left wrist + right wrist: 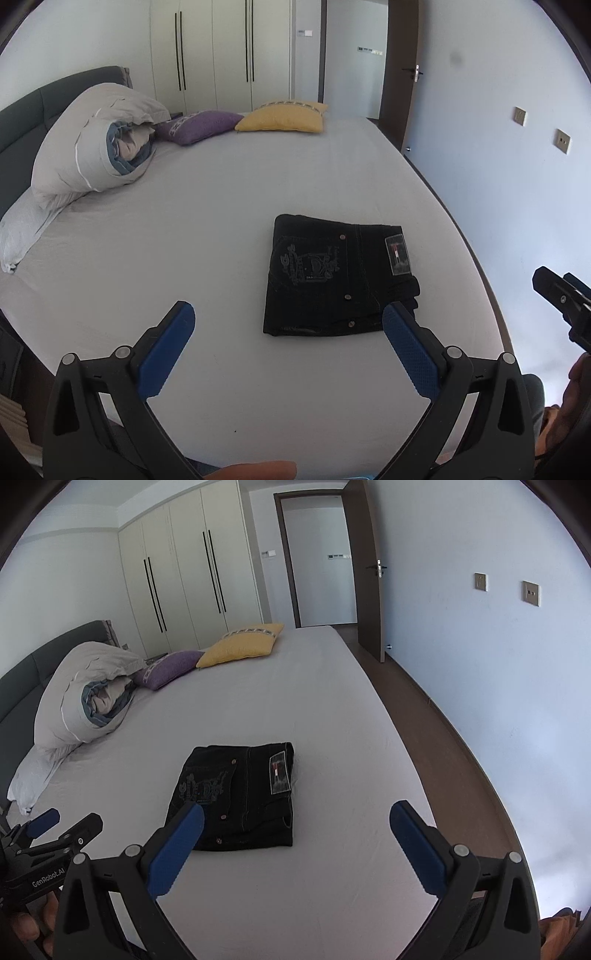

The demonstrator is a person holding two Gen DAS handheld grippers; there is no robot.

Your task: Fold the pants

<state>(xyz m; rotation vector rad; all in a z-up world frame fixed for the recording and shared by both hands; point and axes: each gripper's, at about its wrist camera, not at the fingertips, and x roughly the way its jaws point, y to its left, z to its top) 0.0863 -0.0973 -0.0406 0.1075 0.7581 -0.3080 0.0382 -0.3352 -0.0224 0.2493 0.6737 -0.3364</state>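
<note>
Dark denim pants (332, 277) lie folded into a compact rectangle on the white bed sheet (221, 221), with an embroidered back pocket and a waistband label facing up. They also show in the right wrist view (240, 794). My left gripper (288, 317) is open and empty, held above the sheet just in front of the pants. My right gripper (295, 816) is open and empty, held in front of the pants' near edge. The right gripper's body shows at the right edge of the left wrist view (565, 299). The left gripper shows at the lower left of the right wrist view (55, 830).
A rolled grey duvet (92, 147) and a pillow (22, 229) lie at the bed's left by the dark headboard (22, 122). Purple (199, 125) and yellow (284, 116) cushions lie at the far end. The bed's right edge borders a brown floor (443, 738) and wall; a door (365, 572) stands open.
</note>
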